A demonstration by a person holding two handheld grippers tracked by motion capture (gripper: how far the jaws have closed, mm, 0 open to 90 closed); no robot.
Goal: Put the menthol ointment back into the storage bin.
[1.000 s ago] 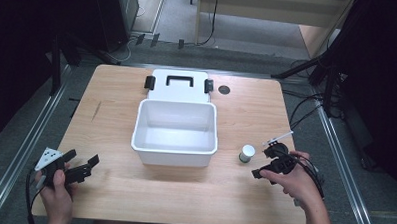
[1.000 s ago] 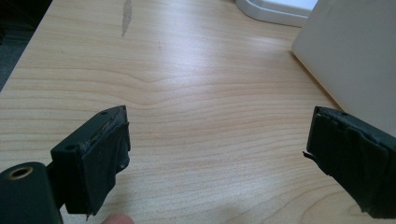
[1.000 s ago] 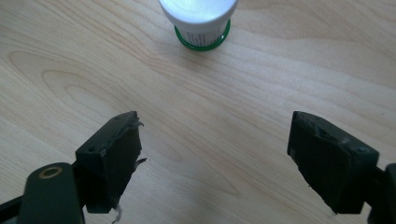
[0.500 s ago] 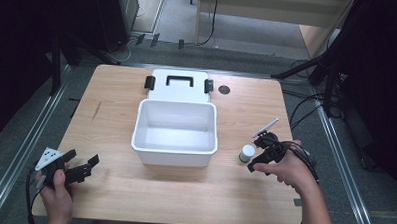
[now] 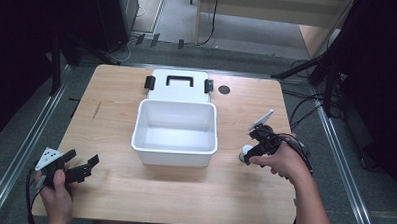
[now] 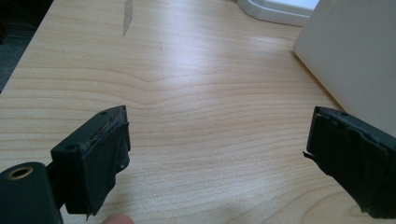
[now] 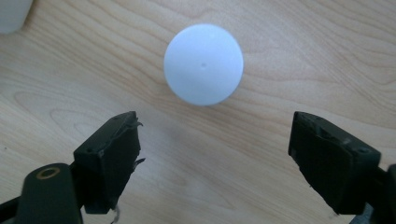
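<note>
Nearest us, the left hand [image 5: 56, 184] holds the left gripper [image 5: 84, 167] low at the table's [image 5: 111, 124] front-left corner — jaws spread wide over bare wood, nothing between them. In the left gripper view we see a white bin [image 6: 355, 56] wall just beside its right jaw. At the right, the right hand [image 5: 280, 160] points the right gripper [image 5: 250, 153] down at a small white cap [image 7: 203, 64] on the table, jaws apart, cap just beyond the tips, not touching. The cap sits just right of the bin [image 5: 175, 133] near its front corner. Farther back, the lid [image 5: 177, 86] with a black handle lies flat touching the bin's rear — a dark round spot [image 5: 224, 90] beside it.
</note>
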